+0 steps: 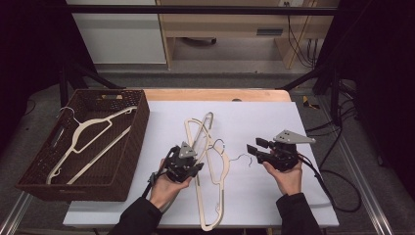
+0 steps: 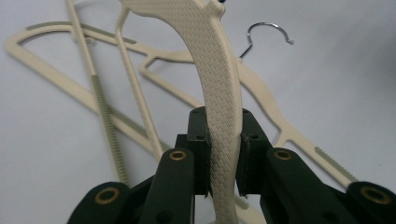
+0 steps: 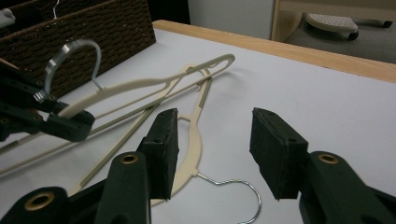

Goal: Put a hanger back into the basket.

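Left gripper [image 2: 223,154] has its jaws clamped on the curved arm of a cream hanger [image 2: 219,93], lifted off the white worktop [image 1: 274,122] above the other loose hangers [image 1: 215,196]. Right gripper [image 3: 212,154] hangs empty, jaws roughly half open, over a hanger's wire hook [image 3: 238,186]. Looks like the sorting step: hangers into the wicker basket [image 1: 125,161] (one already lies inside). Next move probably calls for carrying it left, clearing the tangle.
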`<state>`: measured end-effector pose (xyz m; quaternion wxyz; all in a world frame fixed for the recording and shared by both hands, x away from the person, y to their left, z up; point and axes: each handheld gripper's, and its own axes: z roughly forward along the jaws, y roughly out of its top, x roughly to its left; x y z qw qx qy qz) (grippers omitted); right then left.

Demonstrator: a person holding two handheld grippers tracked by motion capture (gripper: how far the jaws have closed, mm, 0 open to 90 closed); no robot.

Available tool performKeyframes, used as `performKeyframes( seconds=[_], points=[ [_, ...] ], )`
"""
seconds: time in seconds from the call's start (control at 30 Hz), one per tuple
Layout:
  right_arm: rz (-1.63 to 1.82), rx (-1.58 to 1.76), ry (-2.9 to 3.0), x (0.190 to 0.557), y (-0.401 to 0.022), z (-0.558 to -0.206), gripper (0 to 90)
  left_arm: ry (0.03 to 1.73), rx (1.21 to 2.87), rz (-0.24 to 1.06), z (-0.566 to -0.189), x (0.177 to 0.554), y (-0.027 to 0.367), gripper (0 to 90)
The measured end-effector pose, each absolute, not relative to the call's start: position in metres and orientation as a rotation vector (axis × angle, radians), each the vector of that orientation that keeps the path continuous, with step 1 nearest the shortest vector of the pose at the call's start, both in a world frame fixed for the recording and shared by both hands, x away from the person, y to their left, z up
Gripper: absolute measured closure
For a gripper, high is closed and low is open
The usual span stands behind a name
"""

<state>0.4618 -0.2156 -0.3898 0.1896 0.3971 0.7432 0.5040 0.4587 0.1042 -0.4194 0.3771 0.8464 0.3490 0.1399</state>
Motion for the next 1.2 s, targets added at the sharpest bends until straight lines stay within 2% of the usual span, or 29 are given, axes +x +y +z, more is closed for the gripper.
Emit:
performKeyframes(
  seconds=[0.23, 0.4, 0.73, 0.87, 1.2],
  points=[
    [1.409, 1.118, 2.084, 0.463, -0.216, -0.392, 43.0, 0.949, 2.110, 0.406, -0.408, 0.462, 0.136, 82.0],
    [1.407, 1.098, 2.079, 0.463, -0.217, -0.395, 32.3, 0.996, 2.069, 0.434, -0.406, 0.465, 0.153, 84.5],
    [1.365, 1.080, 2.098, 0.457, -0.221, -0.400, 11.8, 0.974, 2.042, 0.430, -0.398, 0.461, 0.171, 86.3],
    [1.350, 1.101, 2.084, 0.453, -0.226, -0.401, 8.1, 0.952, 2.031, 0.416, -0.388, 0.458, 0.179, 86.3],
    [1.364, 1.118, 2.049, 0.450, -0.234, -0.402, 6.0, 0.867, 1.947, 0.407, -0.348, 0.441, 0.200, 86.3]
  ],
)
